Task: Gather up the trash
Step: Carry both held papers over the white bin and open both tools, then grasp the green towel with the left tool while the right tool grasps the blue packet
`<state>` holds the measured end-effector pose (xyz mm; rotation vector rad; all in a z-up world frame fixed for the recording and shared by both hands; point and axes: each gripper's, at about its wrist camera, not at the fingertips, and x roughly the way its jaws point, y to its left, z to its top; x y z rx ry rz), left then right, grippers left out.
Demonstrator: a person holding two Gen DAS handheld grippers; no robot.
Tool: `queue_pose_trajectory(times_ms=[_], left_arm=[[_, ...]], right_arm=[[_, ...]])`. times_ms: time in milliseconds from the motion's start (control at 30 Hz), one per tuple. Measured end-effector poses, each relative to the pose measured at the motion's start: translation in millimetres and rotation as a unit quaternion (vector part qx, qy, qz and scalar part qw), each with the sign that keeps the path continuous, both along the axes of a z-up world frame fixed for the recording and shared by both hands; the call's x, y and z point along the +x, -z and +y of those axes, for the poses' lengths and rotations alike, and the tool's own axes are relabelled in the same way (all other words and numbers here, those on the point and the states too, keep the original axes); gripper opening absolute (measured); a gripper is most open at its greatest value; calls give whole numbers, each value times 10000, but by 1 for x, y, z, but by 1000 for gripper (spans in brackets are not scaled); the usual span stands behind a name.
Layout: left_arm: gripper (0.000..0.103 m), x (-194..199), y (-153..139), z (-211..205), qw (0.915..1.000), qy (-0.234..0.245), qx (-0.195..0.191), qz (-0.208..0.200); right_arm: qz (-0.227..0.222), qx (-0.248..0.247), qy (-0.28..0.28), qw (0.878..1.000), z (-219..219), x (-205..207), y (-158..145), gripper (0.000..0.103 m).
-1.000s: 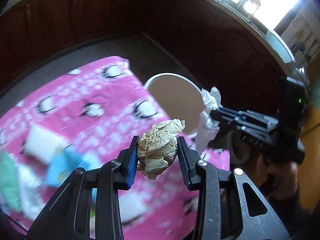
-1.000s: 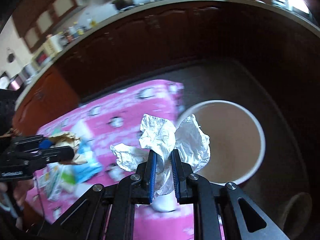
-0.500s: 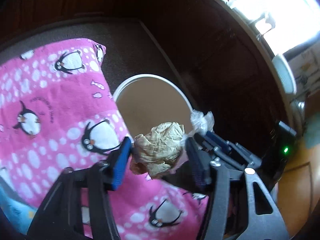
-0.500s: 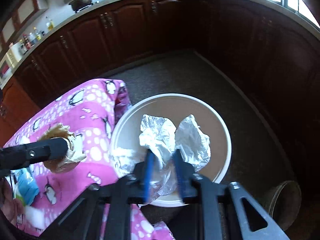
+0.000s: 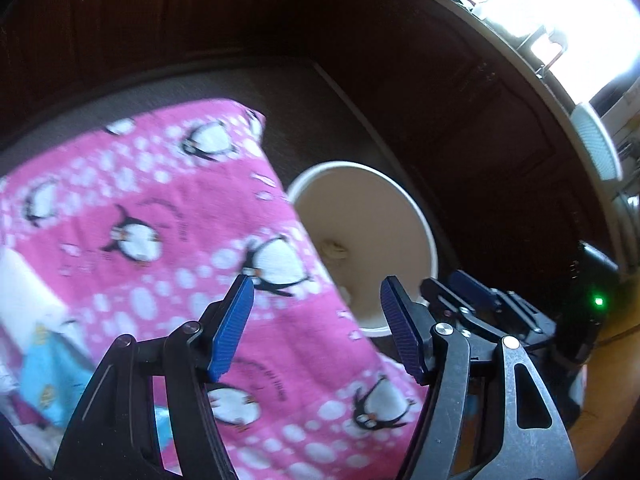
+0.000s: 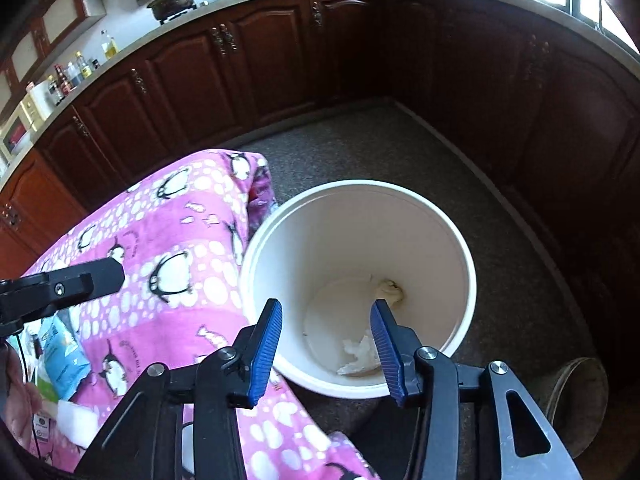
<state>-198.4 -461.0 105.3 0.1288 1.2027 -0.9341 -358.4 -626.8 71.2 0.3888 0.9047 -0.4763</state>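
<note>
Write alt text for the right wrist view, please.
Open right tool above a white bucket on the kitchen floor, with crumpled foil and a paper wad at its bottom. A pink penguin cloth lies left of the bucket; the left tool reaches over it.

The left gripper (image 5: 316, 324) tilts steeply downward, its blue-padded jaws spread wide with nothing between them; they have just been opening. The right gripper (image 6: 325, 342) points down at a similar slant, its jaws also parted and empty, likewise just opened. The two grippers sit close together, side by side.
</note>
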Motion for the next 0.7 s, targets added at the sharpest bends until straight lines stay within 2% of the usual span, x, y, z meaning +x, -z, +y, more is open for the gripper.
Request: queue_pose_trajectory(times_ms=[267,400,700], left_arm=[[65,-5,-23,36,9956,-258,214,-869],[65,-3,-36,63,9928,-447,161,-1099],[65,-1,-57,123,9857,-760,184,-1493]], right_arm=[[-86,-58,-136,9999,27,3,-17,47],[-157,-120,-282,9994,46,6,-29,56],[-439,-203,-616,9969,93,14,-57,60]])
